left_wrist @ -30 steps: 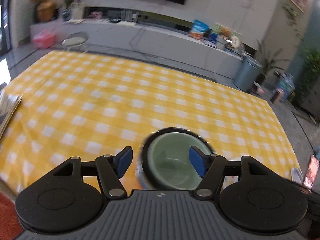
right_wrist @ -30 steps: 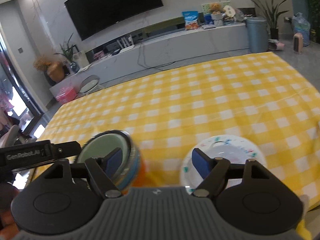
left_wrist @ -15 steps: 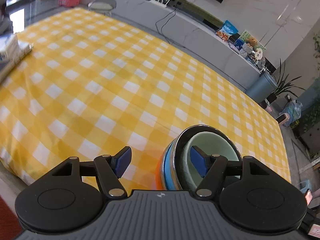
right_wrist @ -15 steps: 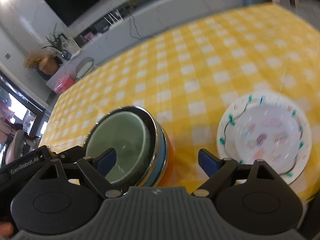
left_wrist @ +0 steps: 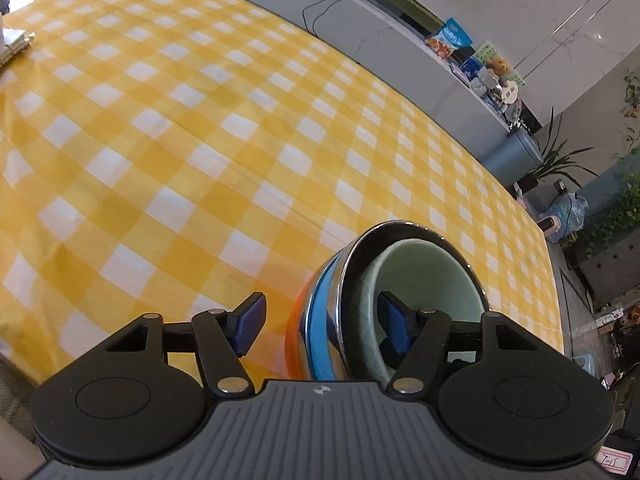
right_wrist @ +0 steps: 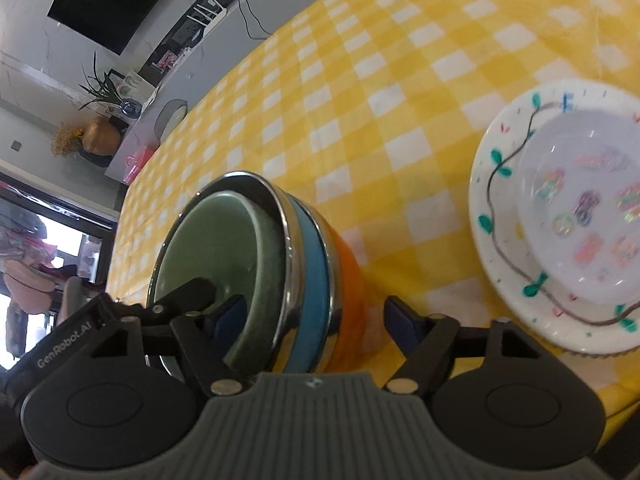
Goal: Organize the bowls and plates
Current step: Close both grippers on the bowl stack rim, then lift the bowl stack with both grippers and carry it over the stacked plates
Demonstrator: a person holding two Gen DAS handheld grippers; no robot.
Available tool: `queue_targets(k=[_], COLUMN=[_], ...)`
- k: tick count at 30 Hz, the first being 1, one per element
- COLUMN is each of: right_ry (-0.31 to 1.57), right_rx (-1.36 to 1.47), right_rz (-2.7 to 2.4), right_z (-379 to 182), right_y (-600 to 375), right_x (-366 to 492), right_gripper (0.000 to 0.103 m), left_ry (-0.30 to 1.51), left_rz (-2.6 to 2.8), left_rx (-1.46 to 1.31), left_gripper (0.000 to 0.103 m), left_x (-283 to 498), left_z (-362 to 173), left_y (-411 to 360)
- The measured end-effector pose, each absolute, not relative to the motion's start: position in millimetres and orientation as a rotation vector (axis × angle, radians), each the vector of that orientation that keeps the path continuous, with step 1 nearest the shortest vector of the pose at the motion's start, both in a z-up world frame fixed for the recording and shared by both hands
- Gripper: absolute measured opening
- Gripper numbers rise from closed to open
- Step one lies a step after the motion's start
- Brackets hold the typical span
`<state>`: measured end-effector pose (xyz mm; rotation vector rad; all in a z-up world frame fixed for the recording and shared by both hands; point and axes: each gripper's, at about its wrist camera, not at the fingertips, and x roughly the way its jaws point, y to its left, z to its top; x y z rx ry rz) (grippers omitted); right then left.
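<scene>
1. Left wrist view: yellow checked tablecloth (left_wrist: 200,128) covers table.
2. Paper plates (right_wrist: 560,216) right of bowl stack (right_wrist: 280,264).
3. L gripper (left_wrist: 320,320) and R gripper (right_wrist: 316,316) each straddle stack's wall, jaws just narrowing, not gripping.

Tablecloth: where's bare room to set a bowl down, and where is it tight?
Free: the yellow checked tablecloth beyond and left of the nested bowl stack, out to the far edge. Also the strip between the stack and the plate stack. Crowded: the near edge, where both grippers' fingers straddle the bowl stack's rim.
</scene>
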<state>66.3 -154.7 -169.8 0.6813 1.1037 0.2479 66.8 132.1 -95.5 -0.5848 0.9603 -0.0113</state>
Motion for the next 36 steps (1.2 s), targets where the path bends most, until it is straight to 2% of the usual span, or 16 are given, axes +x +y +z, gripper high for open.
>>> queue_targets(k=[5, 7, 10, 36], right_ry=[1.108, 1.104, 1.106, 1.102], right_rx=[0.723, 0.726, 0.723, 0.76], right_rz=[0.272, 0.283, 0.282, 0.254], right_z=[-175, -174, -173, -167], right_y=[-158, -159, -160, -164], right_x=[65, 65, 64, 62], right_gripper=[0.066, 0.061, 0.06, 0.056], left_ry=[0.986, 0.995, 0.994, 0.967], left_rz=[-0.028, -0.037, -0.062, -0.099], left_rx=[-0.61, -0.619, -0.643, -0.634], left_gripper=[0.068, 0.063, 0.057, 0.055], left_x=[71, 72, 73, 70], left_z=[-105, -108, -109, -99], left_y=[133, 134, 133, 130])
